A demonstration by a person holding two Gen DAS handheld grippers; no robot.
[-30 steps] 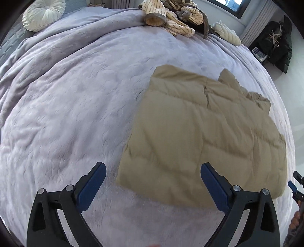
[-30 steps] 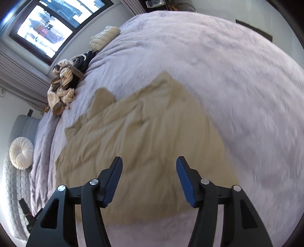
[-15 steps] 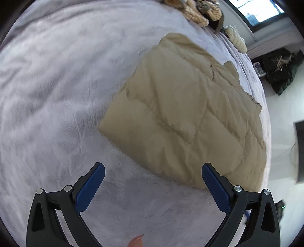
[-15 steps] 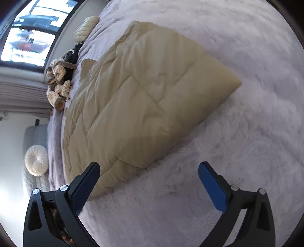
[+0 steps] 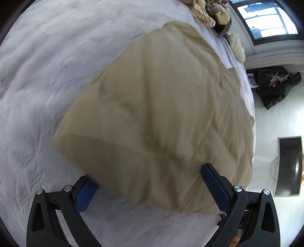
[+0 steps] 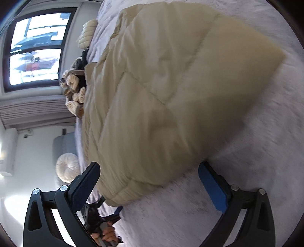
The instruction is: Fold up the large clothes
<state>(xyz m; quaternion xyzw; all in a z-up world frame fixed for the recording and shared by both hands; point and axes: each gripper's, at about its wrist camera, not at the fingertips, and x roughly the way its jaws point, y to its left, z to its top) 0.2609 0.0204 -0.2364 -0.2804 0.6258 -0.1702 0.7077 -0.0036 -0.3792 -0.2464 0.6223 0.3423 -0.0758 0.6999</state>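
Note:
A tan quilted jacket (image 5: pixel 161 104) lies folded on the pale grey bed cover (image 5: pixel 38 76). In the left wrist view my left gripper (image 5: pixel 150 178) is wide open, low over the jacket's near edge, which lies between the jaws and hides the tip of the left finger. In the right wrist view the jacket (image 6: pixel 171 85) fills the upper frame. My right gripper (image 6: pixel 150 171) stands fully open, straddling its near ribbed corner with the pads apart from the cloth. A hand (image 6: pixel 106 233) holding the other gripper shows at the bottom left.
A heap of cream striped knitwear (image 5: pixel 207 11) lies at the far end of the bed, with a cream pillow (image 5: pixel 237 47) beside it. A round white cushion (image 6: pixel 66 169) sits by the headboard. Dark clothes (image 5: pixel 273 85) and a dark screen (image 5: pixel 288 165) stand beyond the bed's edge.
Both grippers have sunk and rolled toward the jacket's near edge, which now lies between their jaws. The right jaws have spread wider than a second ago.

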